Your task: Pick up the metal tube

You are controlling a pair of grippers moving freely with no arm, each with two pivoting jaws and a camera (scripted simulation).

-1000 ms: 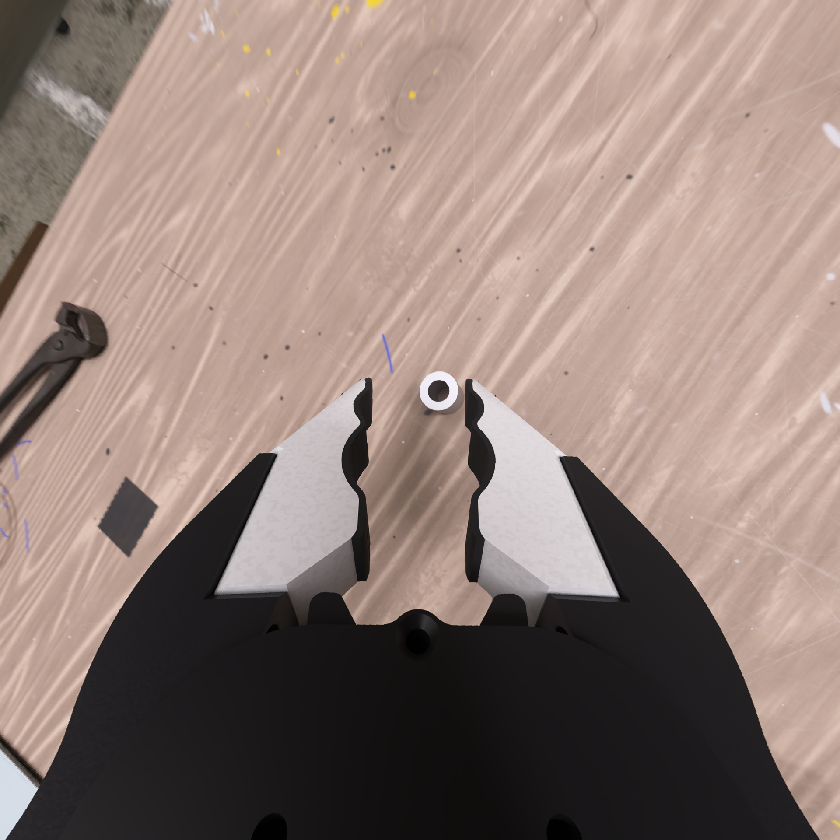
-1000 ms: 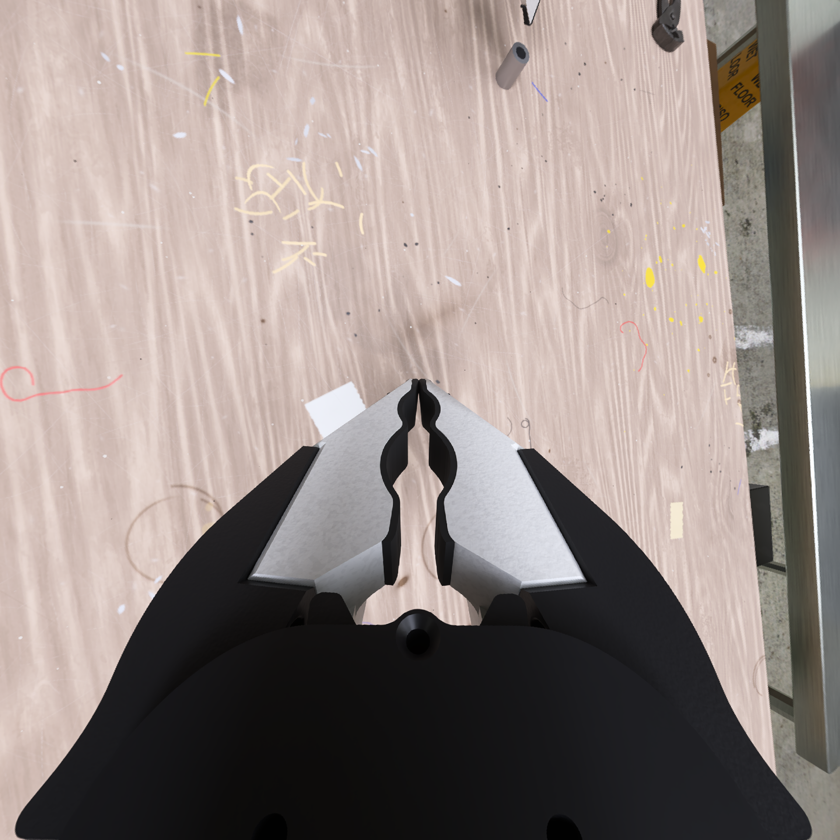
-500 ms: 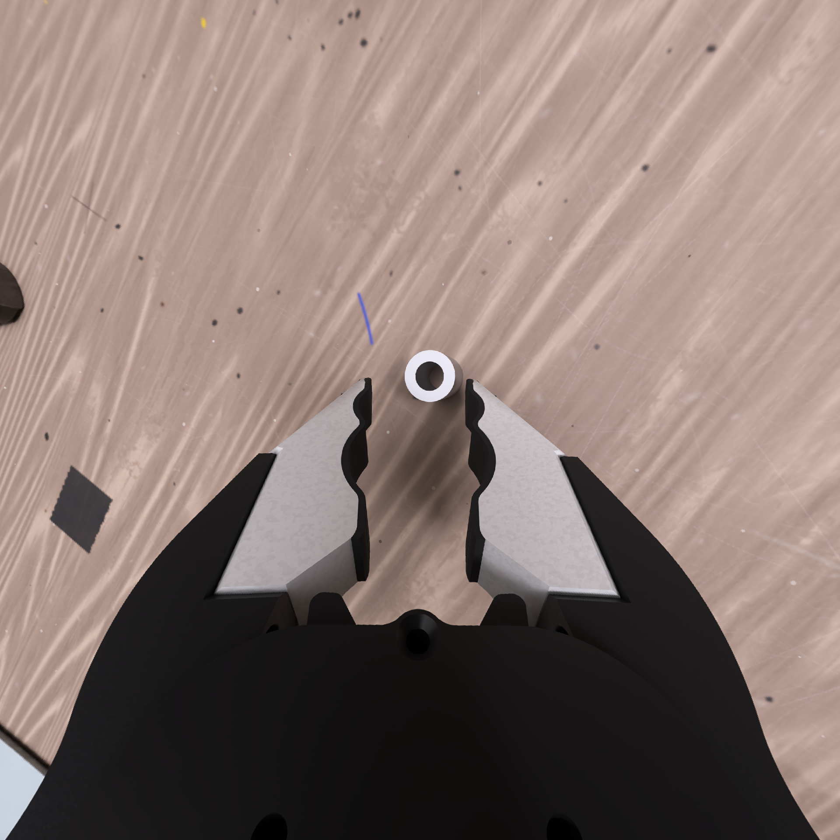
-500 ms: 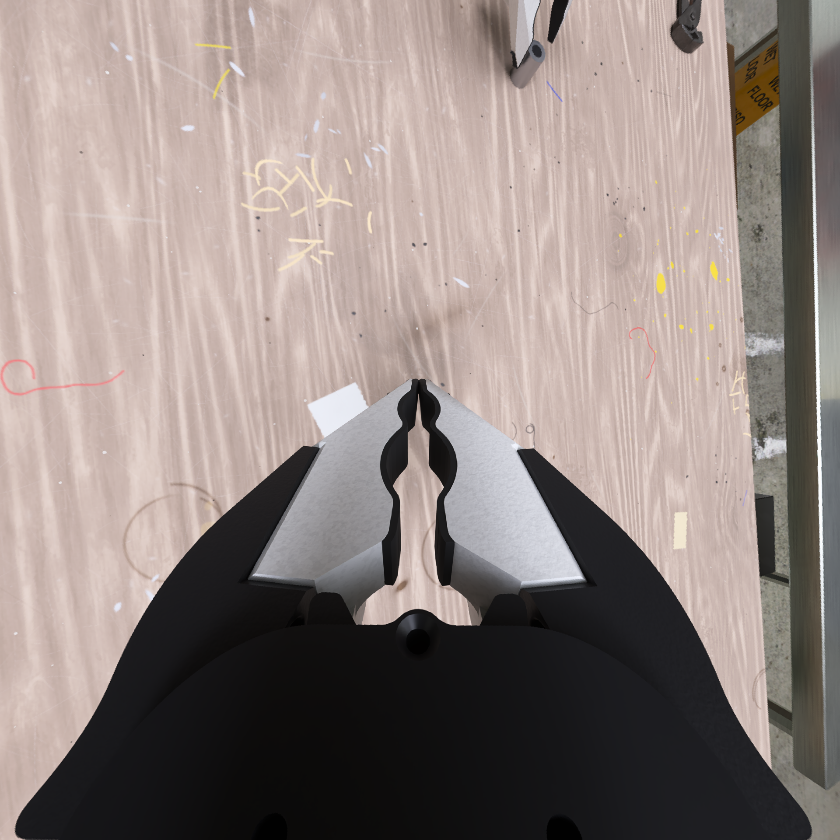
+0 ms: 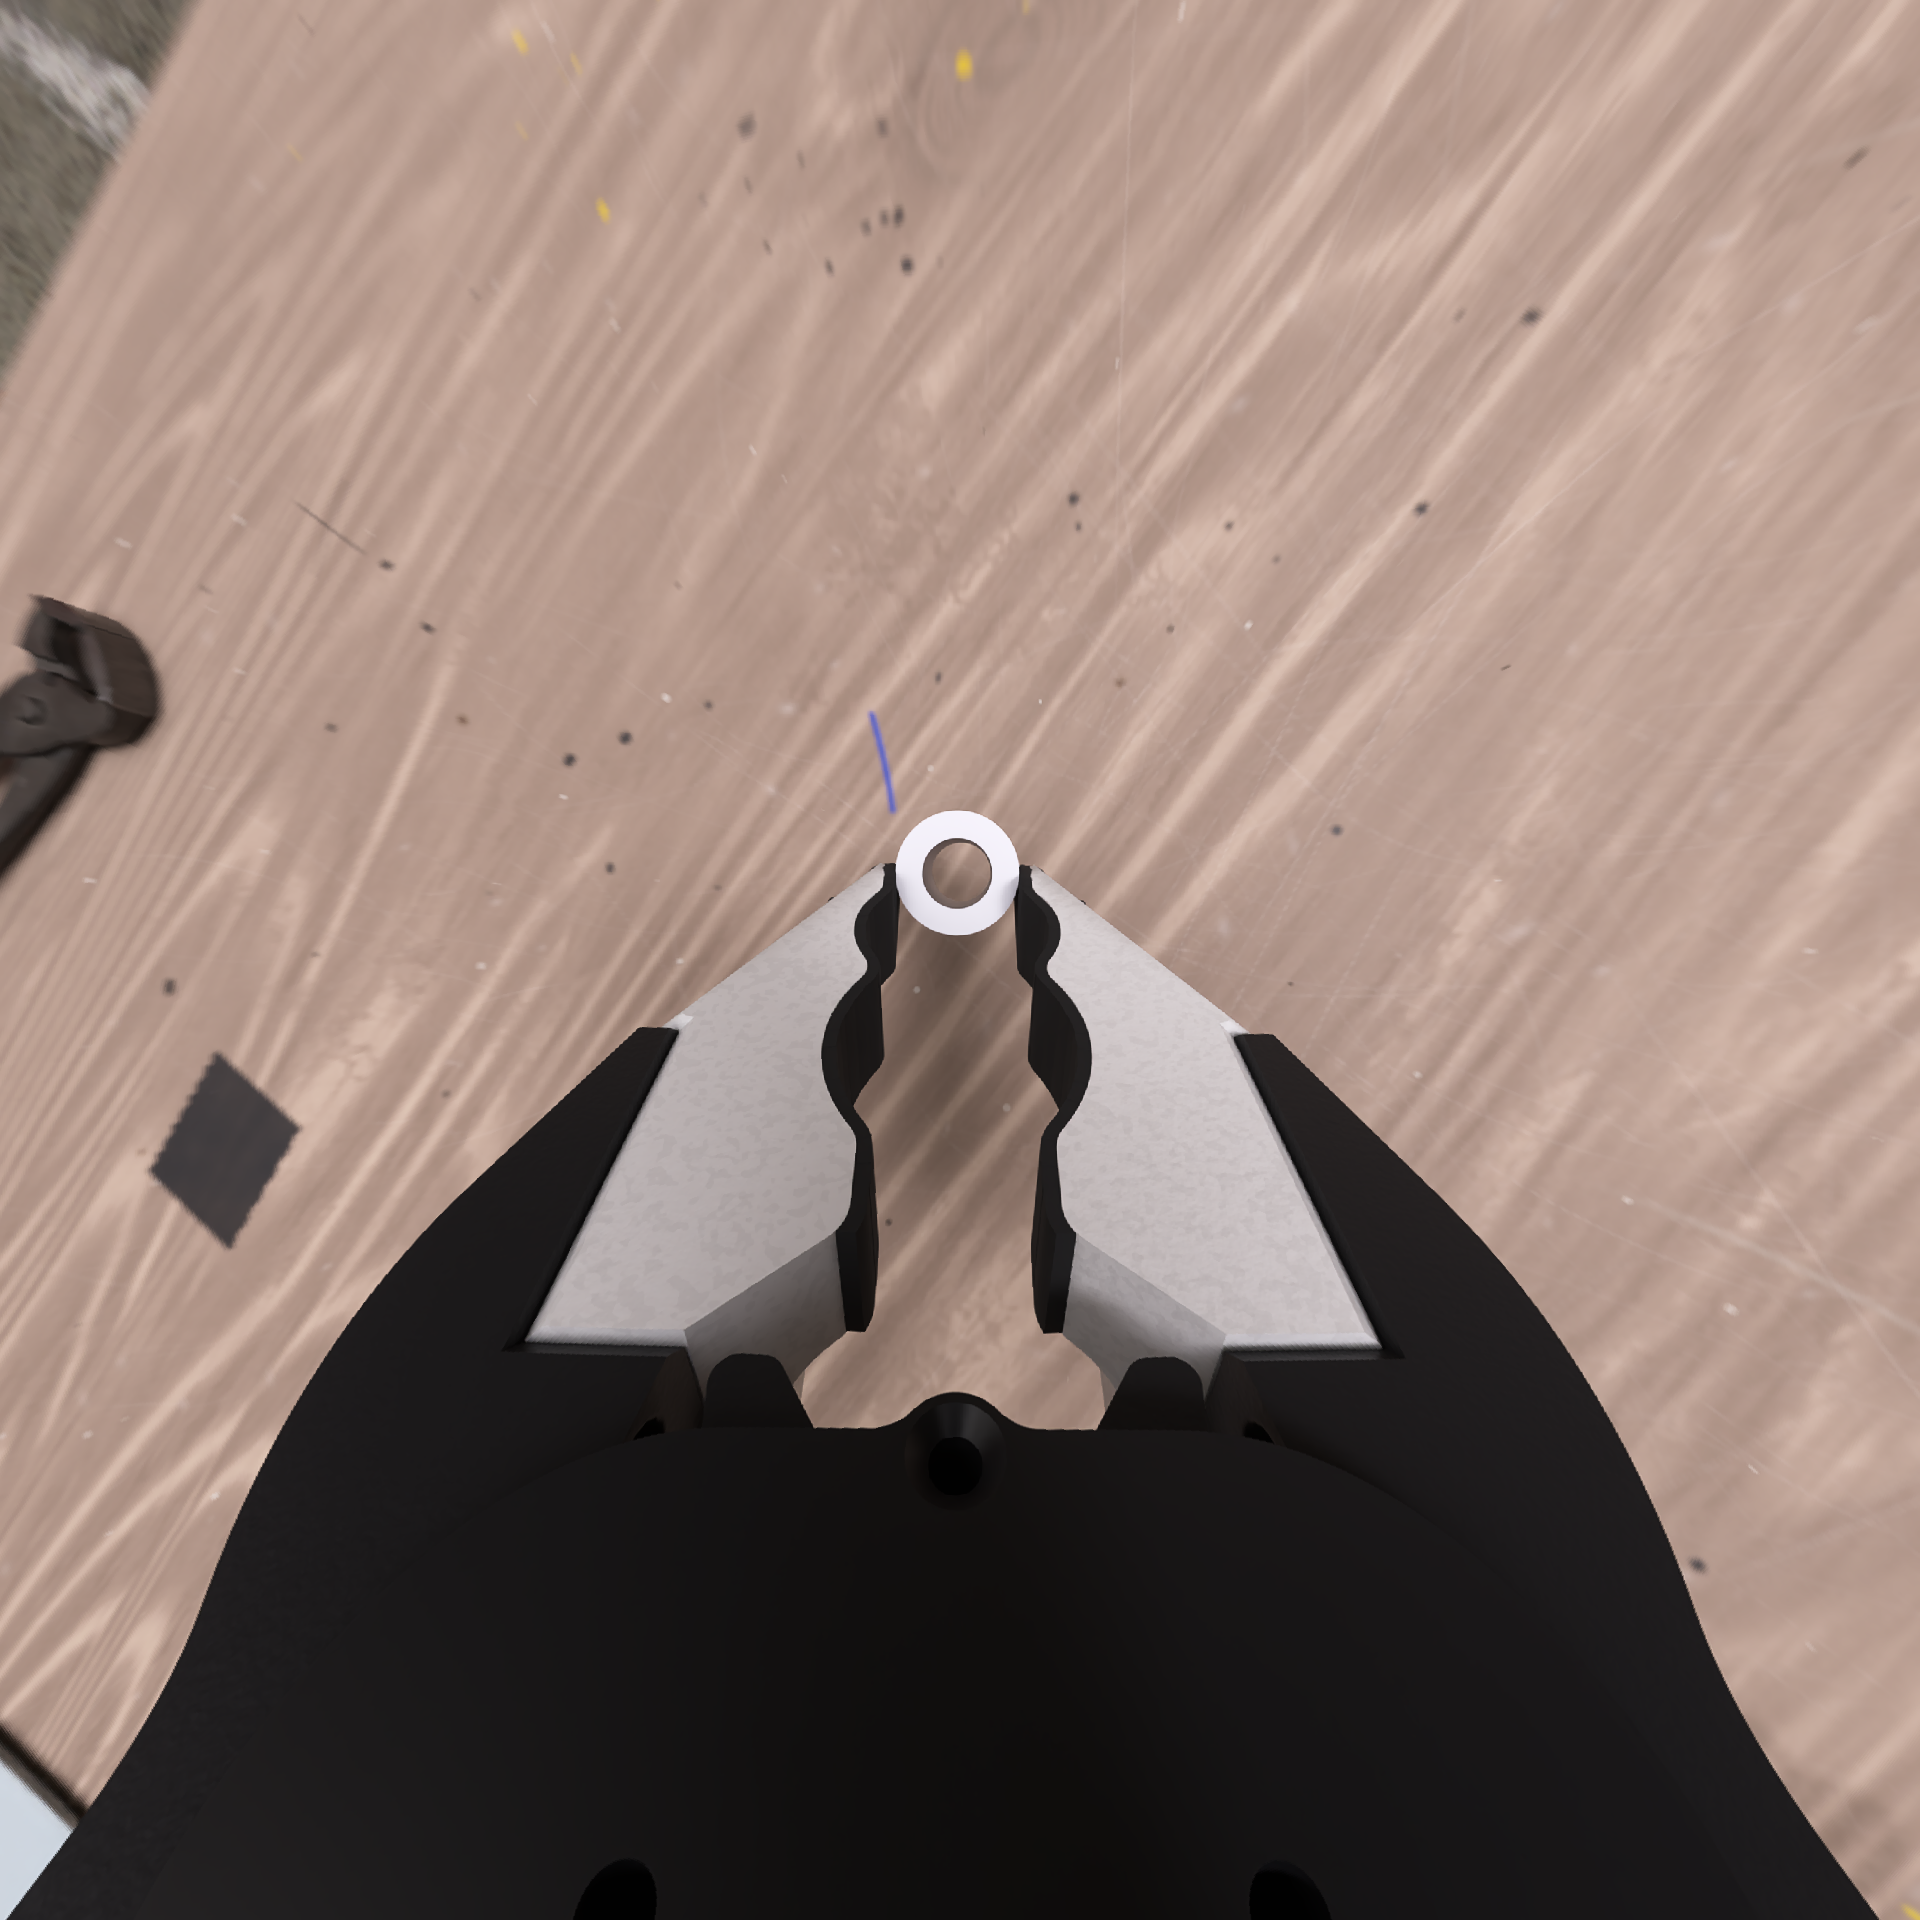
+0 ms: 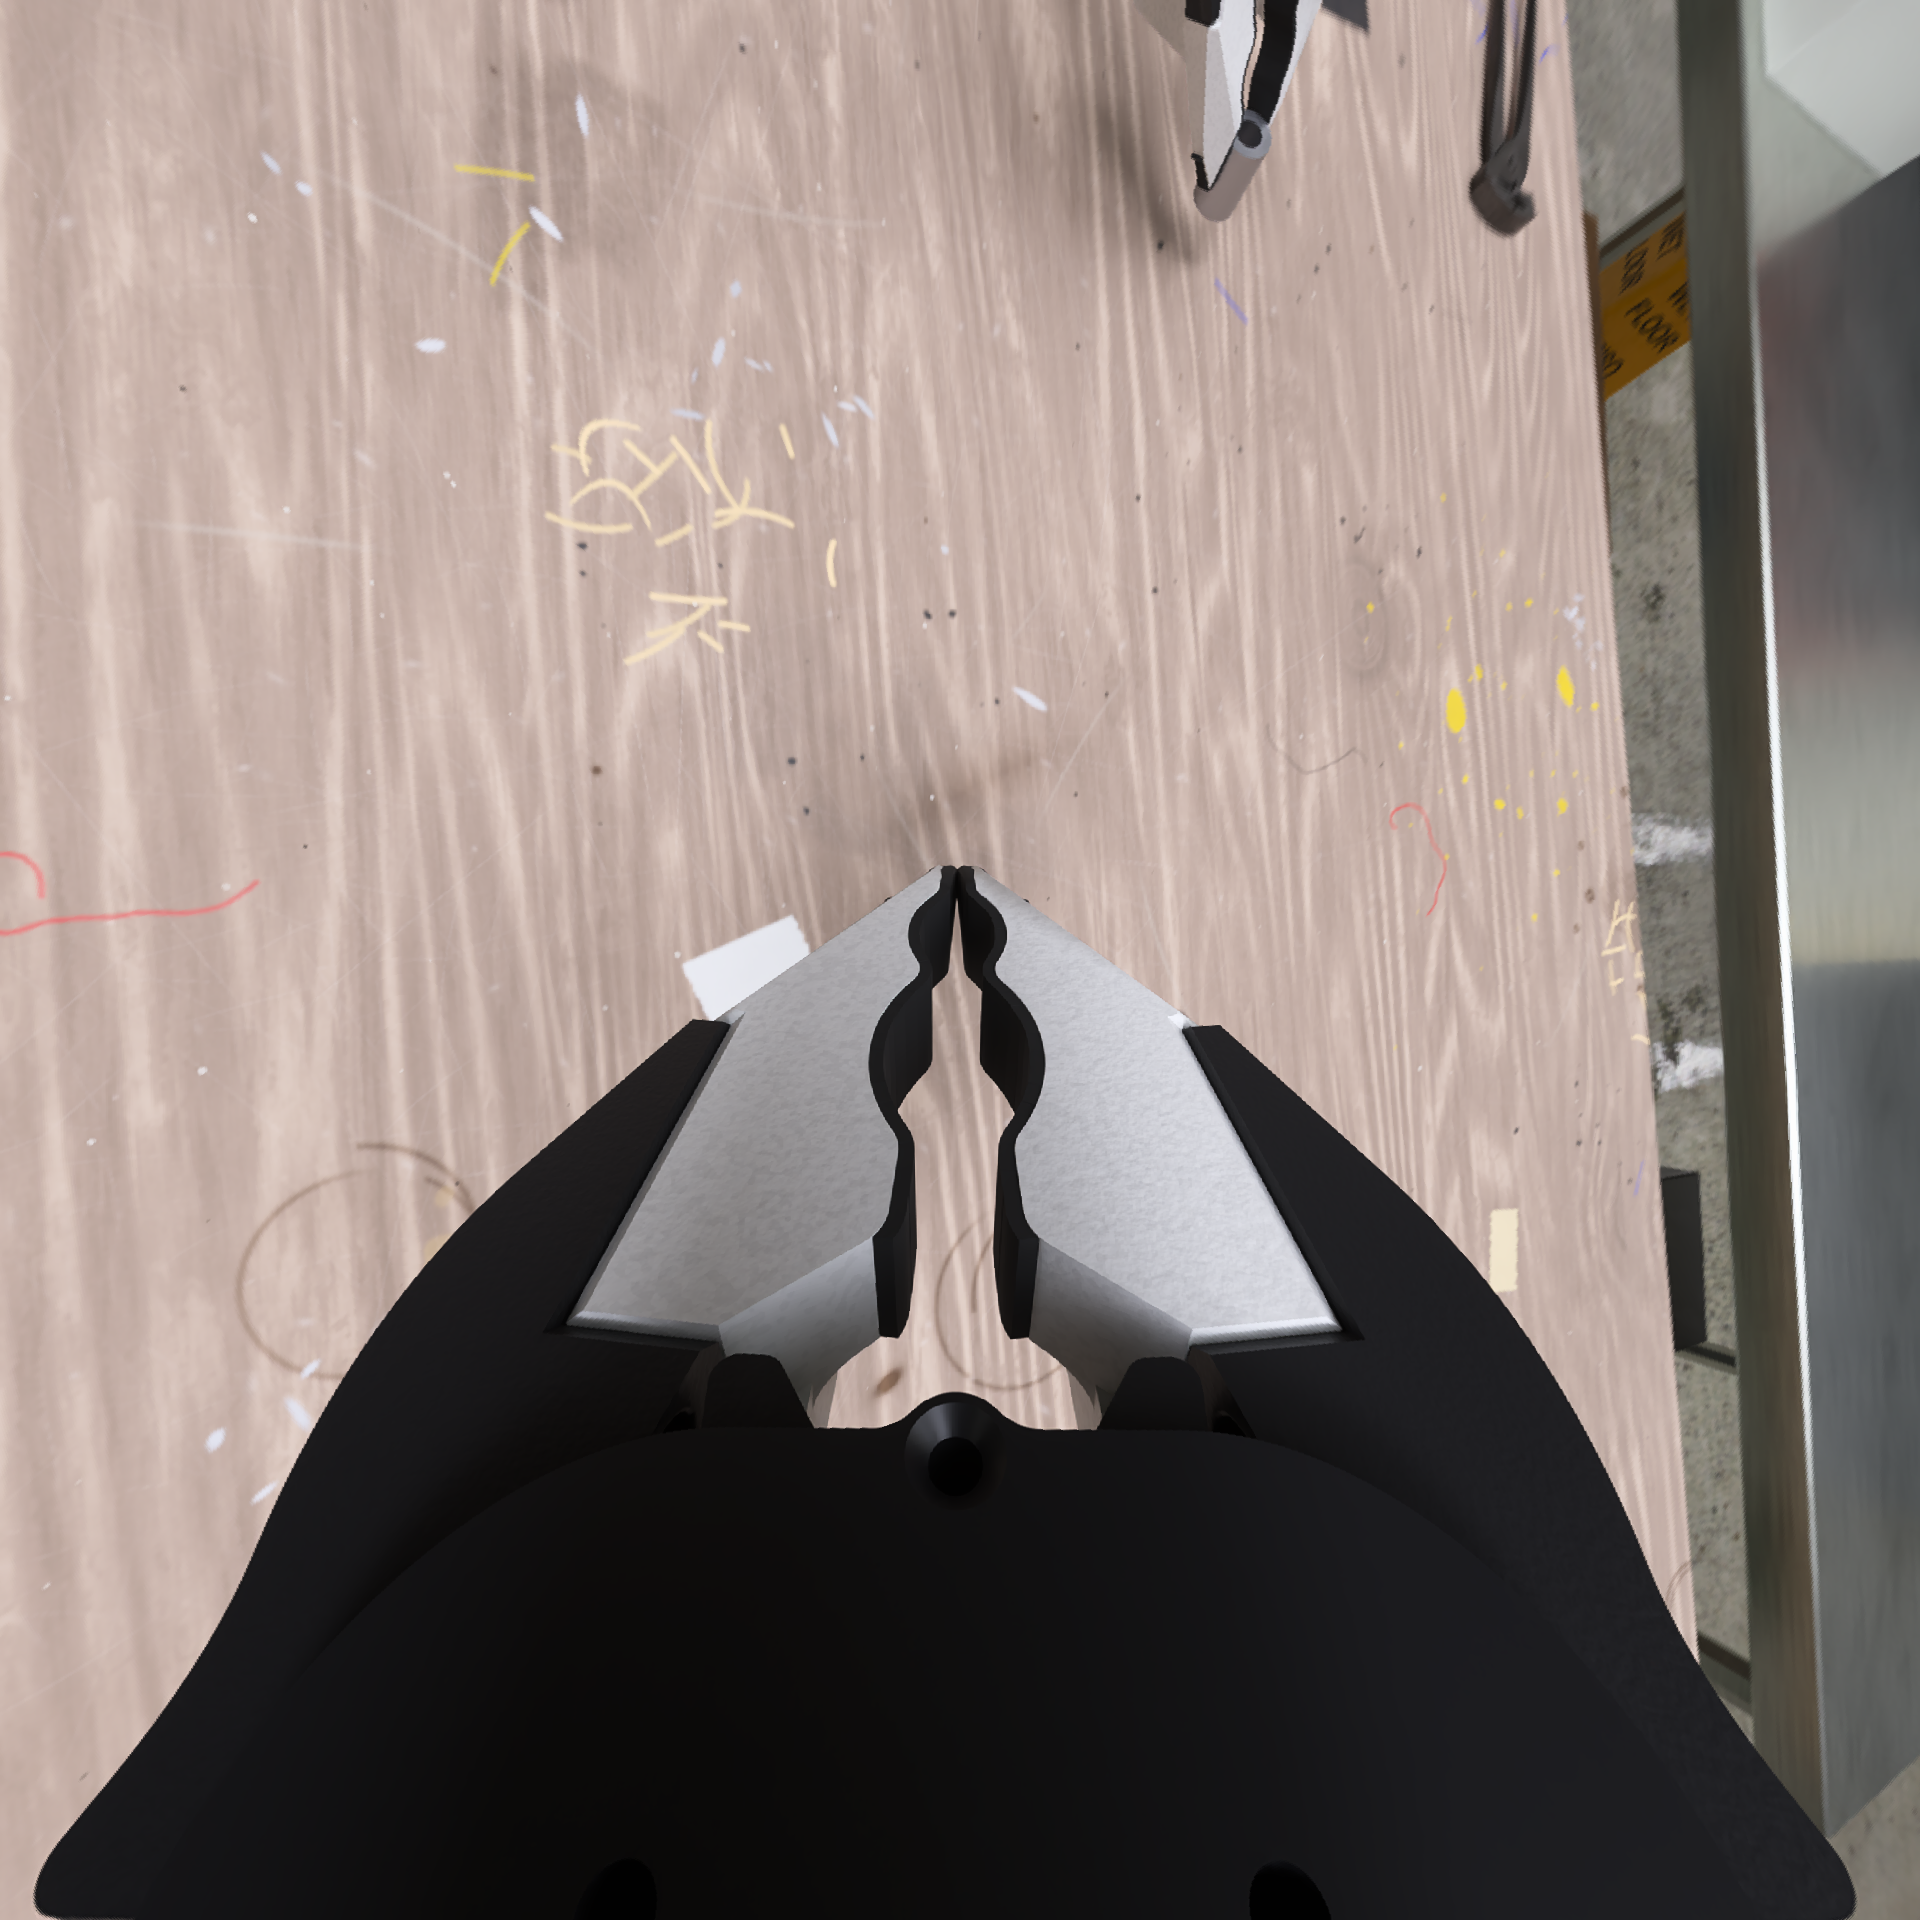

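The metal tube (image 5: pixel 956 918) is a short grey cylinder, seen end-on as a pale ring with a hole. My left gripper (image 5: pixel 956 883) is shut on it, with the black fingertips pressed against its two sides. The right wrist view shows the left gripper (image 6: pixel 1238 140) far off at the top, holding the tube (image 6: pixel 1218 195) tilted over the wooden table (image 6: pixel 312 623). My right gripper (image 6: pixel 954 878) is shut and empty, low over the middle of the table.
Dark pliers (image 5: pixel 73 696) lie at the left, also seen in the right wrist view (image 6: pixel 1501 156). A dark square patch (image 5: pixel 223 1148) and a white paper scrap (image 6: pixel 743 961) lie flat on the table. A metal cabinet (image 6: pixel 1818 935) and a yellow sign (image 6: pixel 1642 312) stand past the table's right edge.
My left gripper has closed onto the tube and risen, so more of the table and the pliers show. The right gripper has stayed shut and shifted only slightly.
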